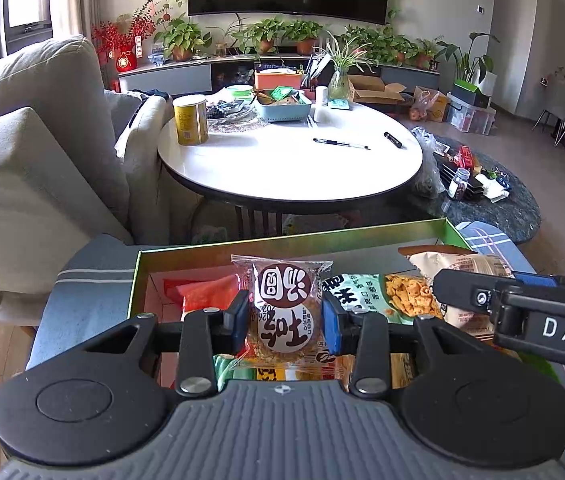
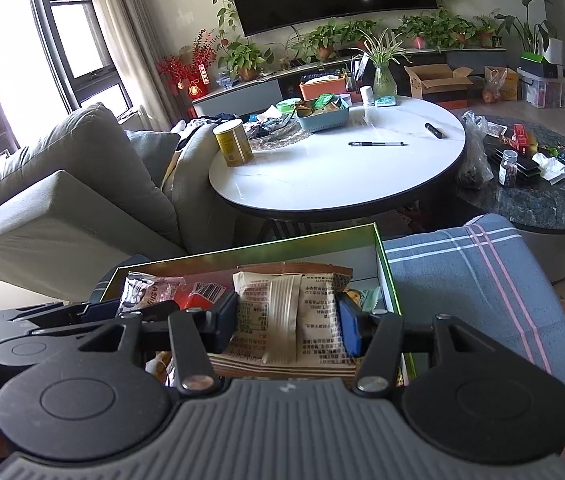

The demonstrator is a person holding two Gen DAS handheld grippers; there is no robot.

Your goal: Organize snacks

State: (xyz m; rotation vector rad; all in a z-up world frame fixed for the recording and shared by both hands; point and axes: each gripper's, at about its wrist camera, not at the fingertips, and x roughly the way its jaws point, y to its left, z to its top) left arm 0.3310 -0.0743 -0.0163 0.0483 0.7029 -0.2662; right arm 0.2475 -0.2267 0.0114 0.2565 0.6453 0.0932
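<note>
Your left gripper (image 1: 285, 316) is clamped on a clear-wrapped round cake (image 1: 282, 312) with a brown-and-white label, both blue pads pressing its sides, and you hold it upright over the green-rimmed box (image 1: 282, 240). Inside the box you can see a red packet (image 1: 206, 294) at the left and a green-and-white bag (image 1: 382, 292) of orange crisps at the right, just beside the cake. Your right gripper (image 1: 462, 292) reaches in from the right edge with a beige packet (image 1: 454, 264) at its tip, though its grip is hidden from here.
</note>
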